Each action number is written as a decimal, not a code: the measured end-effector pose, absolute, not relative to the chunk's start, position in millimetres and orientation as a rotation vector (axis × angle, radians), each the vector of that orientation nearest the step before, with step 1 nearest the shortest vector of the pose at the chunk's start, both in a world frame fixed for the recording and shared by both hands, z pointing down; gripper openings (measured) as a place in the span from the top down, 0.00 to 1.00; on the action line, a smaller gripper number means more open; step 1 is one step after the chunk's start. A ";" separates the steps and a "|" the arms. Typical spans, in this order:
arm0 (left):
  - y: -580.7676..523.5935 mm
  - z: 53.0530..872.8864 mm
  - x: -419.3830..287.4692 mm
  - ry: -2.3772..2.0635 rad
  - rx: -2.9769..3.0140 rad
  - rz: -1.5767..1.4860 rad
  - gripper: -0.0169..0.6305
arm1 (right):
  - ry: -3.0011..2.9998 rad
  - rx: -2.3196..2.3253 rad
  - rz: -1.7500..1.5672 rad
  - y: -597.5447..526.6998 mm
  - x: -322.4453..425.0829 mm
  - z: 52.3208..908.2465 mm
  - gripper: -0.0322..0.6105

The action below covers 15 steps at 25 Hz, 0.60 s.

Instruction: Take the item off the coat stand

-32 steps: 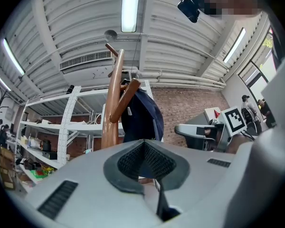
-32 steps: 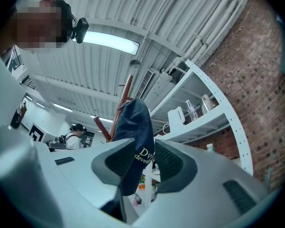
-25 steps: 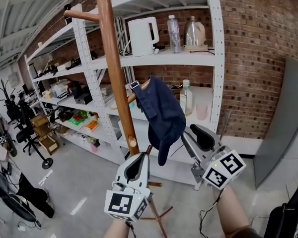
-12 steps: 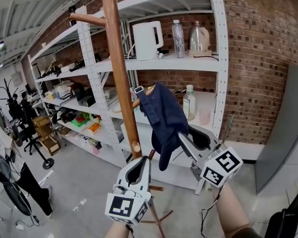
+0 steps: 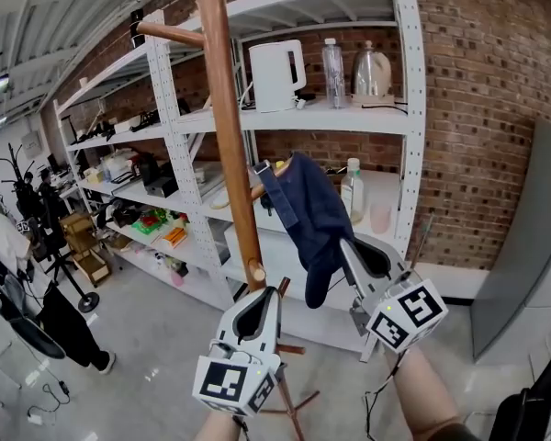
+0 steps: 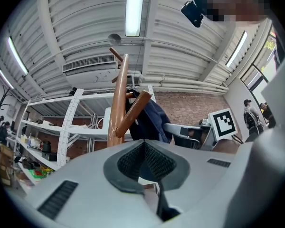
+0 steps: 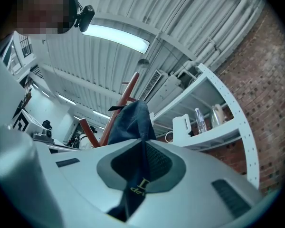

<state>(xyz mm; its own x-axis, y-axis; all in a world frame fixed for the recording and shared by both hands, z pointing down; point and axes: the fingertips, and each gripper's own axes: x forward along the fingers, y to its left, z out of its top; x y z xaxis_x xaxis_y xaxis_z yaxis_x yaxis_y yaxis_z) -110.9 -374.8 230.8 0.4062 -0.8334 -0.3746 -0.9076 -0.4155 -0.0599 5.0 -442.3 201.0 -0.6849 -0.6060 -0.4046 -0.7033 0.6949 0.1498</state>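
A navy cap (image 5: 312, 214) hangs from a peg (image 5: 274, 171) of the wooden coat stand (image 5: 228, 127). My right gripper (image 5: 347, 246) reaches up to the cap's lower right edge. Its jaws have just been closing, and the right gripper view shows the cap's cloth (image 7: 128, 120) pinched between the pads. My left gripper (image 5: 262, 294) is shut and empty, just right of the pole below a lower peg (image 5: 256, 272). In the left gripper view, the cap (image 6: 152, 122) hangs behind a slanted peg (image 6: 133, 110), with the right gripper (image 6: 187, 136) beside it.
White metal shelving (image 5: 399, 118) stands behind the stand against a brick wall (image 5: 477, 108), holding a white kettle (image 5: 275, 73) and bottles (image 5: 332, 62). A grey panel (image 5: 523, 237) stands at the right. A person (image 5: 9, 274) and office chairs are at the far left.
The right gripper's jaws, wide open before, have closed on the cap's lower edge. The cap's hanging end has shifted slightly right. The left gripper has stayed put. A person at the far left walked.
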 end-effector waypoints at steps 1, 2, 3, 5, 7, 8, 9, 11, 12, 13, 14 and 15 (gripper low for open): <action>-374.9 230.3 -109.4 1.523 -2.414 0.424 0.96 | 2.571 -1.042 0.423 -442.7 6.3 199.6 0.91; -374.7 230.1 -107.2 1.517 -2.417 0.425 0.96 | 2.560 -1.057 0.424 -442.9 7.9 198.0 0.92; -374.1 230.3 -104.6 1.508 -2.421 0.425 0.96 | 2.548 -1.074 0.424 -442.8 9.6 196.4 0.92; -372.3 231.2 -99.8 1.490 -2.428 0.428 0.96 | 2.524 -1.094 0.412 -441.9 12.4 192.8 0.92; -371.9 232.2 -97.1 1.481 -2.433 0.431 0.96 | 2.502 -1.093 0.388 -441.8 14.0 188.7 0.92; -372.5 232.4 -96.3 1.478 -2.436 0.430 0.96 | 2.493 -1.091 0.377 -442.3 14.6 186.4 0.92; -373.3 232.2 -95.7 1.476 -2.437 0.428 0.96 | 2.482 -1.090 0.370 -442.8 15.3 183.7 0.92; -375.2 230.5 -95.1 1.472 -2.438 0.426 0.96 | 2.459 -1.091 0.366 -443.7 16.8 177.7 0.92; -376.1 229.3 -95.0 1.470 -2.437 0.426 0.96 | 2.447 -1.093 0.366 -444.1 17.4 174.7 0.92; -376.6 227.9 -95.0 1.468 -2.436 0.427 0.96 | 2.436 -1.096 0.366 -444.7 17.9 171.8 0.92; -376.9 226.5 -95.1 1.465 -2.435 0.430 0.96 | 2.425 -1.099 0.366 -445.5 18.3 169.1 0.92; -377.1 225.1 -95.0 1.462 -2.434 0.432 0.96 | 2.415 -1.103 0.363 -446.5 19.0 166.5 0.92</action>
